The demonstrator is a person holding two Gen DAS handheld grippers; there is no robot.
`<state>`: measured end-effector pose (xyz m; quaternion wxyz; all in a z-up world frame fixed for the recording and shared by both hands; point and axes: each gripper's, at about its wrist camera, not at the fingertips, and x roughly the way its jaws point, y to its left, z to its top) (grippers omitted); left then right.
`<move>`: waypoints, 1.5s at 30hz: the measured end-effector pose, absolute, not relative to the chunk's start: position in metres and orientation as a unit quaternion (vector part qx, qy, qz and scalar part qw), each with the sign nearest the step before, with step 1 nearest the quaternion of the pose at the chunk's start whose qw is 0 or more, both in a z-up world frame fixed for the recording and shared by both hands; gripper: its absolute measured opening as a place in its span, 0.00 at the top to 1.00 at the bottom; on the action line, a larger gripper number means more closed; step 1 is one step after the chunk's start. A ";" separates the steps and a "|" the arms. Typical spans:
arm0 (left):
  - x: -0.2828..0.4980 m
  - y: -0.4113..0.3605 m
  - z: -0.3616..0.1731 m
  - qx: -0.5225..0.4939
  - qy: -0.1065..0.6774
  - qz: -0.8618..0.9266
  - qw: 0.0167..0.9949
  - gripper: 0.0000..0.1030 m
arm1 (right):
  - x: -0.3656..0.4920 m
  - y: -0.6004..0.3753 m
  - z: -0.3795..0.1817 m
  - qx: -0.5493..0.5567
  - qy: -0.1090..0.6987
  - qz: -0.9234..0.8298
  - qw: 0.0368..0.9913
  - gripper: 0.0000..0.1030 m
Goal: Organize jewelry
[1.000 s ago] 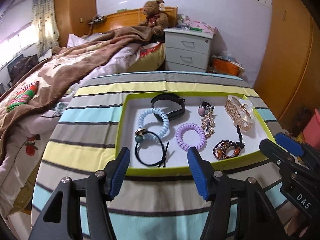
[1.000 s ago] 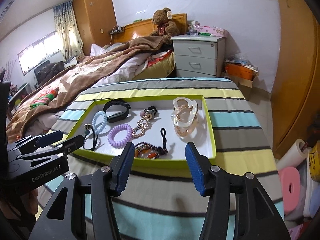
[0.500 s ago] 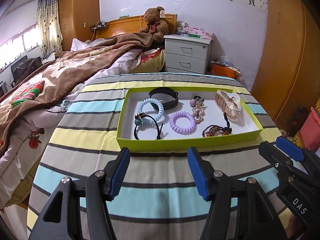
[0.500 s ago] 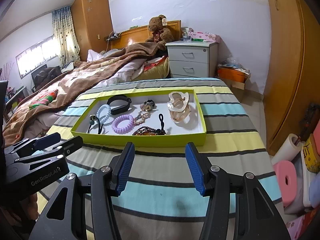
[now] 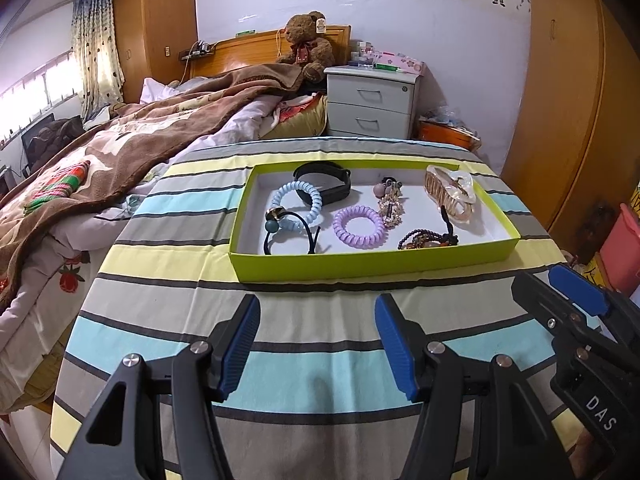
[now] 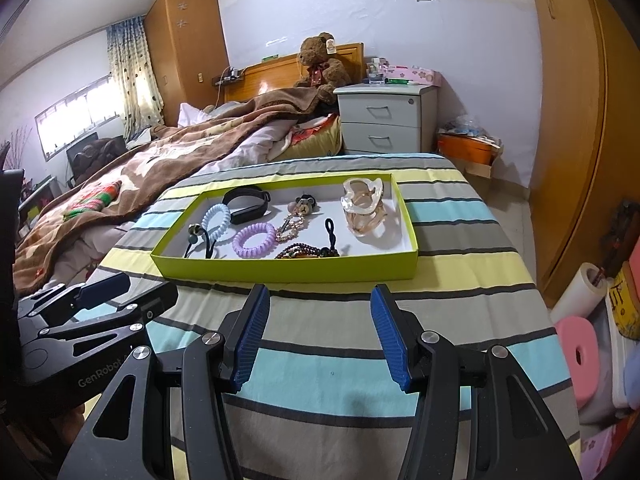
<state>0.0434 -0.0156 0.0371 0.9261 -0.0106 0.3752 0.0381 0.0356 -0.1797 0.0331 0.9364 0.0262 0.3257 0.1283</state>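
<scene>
Hovering low in the frame, the left tongs [image 5: 316, 344] and right tongs [image 6: 318, 336] both gape wide with nothing in them, over bare striped worktop [image 6: 332, 320]. Beyond that open strip, mid-frame, sits the green tray [image 6: 288, 270], its near wall facing both; the purple coil tie [image 5: 359, 225], beaded bracelet [image 5: 424, 239] and clear claw clip [image 6: 366, 210] lie inside, the clip nearest the tray's right edge.

Teddy bear [image 5: 306, 42] on headboard, grey nightstand [image 5: 372, 102] beside — brown blanket [image 5: 132, 140] on bed
</scene>
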 end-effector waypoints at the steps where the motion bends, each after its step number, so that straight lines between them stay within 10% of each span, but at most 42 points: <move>1: 0.043 -0.016 0.037 -0.010 0.375 0.040 0.926 0.40 | 0.035 -0.180 0.033 0.026 0.325 0.128 0.937 0.48; 45: 0.034 -0.010 0.035 -0.016 0.375 0.046 0.926 0.40 | 0.029 -0.179 0.032 0.026 0.324 0.128 0.937 0.48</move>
